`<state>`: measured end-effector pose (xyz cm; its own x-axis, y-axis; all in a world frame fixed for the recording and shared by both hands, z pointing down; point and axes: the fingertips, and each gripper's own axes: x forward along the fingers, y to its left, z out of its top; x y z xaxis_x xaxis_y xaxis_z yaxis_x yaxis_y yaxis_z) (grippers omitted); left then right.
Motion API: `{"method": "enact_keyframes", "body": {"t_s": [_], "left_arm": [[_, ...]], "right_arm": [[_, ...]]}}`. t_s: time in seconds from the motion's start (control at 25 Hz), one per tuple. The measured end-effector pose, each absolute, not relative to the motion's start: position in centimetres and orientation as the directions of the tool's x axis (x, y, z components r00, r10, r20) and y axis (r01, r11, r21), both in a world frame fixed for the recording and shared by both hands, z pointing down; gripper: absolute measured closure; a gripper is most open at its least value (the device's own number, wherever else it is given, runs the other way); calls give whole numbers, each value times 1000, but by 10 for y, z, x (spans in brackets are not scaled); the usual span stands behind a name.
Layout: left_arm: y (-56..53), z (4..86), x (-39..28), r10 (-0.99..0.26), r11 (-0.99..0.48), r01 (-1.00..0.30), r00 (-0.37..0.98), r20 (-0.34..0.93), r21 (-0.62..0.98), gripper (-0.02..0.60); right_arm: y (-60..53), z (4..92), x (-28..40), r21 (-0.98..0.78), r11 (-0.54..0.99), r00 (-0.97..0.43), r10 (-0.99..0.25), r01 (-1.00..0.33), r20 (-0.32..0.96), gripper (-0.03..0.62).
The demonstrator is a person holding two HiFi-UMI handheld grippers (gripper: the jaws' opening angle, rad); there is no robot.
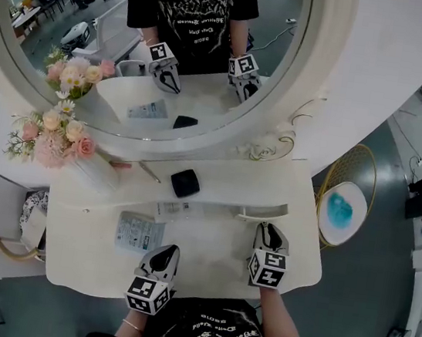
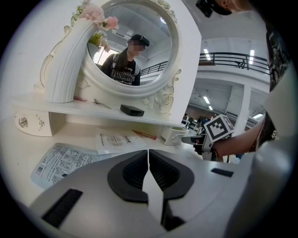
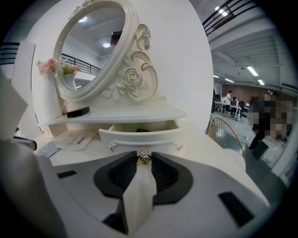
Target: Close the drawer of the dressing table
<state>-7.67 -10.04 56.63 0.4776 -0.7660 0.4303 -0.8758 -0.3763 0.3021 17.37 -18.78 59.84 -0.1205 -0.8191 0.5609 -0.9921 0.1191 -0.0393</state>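
The white drawer (image 1: 262, 212) under the dressing table's shelf stands pulled out at the right; in the right gripper view its curved front (image 3: 139, 137) faces me with something dark inside. My right gripper (image 1: 267, 229) is at the drawer front, its jaws shut on the small metal knob (image 3: 145, 158) in the middle of it. My left gripper (image 1: 170, 252) hovers over the tabletop near the front edge, left of the drawer, shut with nothing between its pads (image 2: 139, 169). The left gripper view shows the right gripper (image 2: 193, 138) reaching the drawer (image 2: 173, 136).
A round mirror (image 1: 151, 39) rises behind the shelf. On the shelf stand a white vase of flowers (image 1: 90, 170) and a black case (image 1: 185, 183). Printed leaflets (image 1: 140, 232) lie on the tabletop (image 1: 213, 265). A gold-framed stool (image 1: 343, 210) stands to the right.
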Motion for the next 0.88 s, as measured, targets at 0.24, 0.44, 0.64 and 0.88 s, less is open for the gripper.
{"method": "enact_keyframes", "body": {"t_s": [0.24, 0.44, 0.64, 0.88], "left_arm": [[-100, 568, -78, -766, -373, -878, 474, 435, 300, 560], [-101, 568, -78, -766, -373, -878, 473, 435, 299, 560], [-99, 569, -79, -765, -367, -881, 468, 442, 297, 560], [-98, 571, -85, -771, -349, -889, 452, 449, 297, 560]], "right_arm": [[-189, 599, 173, -40, 121, -123, -819, -992, 560, 488], [-190, 599, 173, -40, 122, -123, -820, -992, 559, 488], [-190, 599, 173, -42, 122, -125, -822, -992, 556, 488], [-191, 599, 173, -39, 126, -126, -820, -991, 559, 488]]}}
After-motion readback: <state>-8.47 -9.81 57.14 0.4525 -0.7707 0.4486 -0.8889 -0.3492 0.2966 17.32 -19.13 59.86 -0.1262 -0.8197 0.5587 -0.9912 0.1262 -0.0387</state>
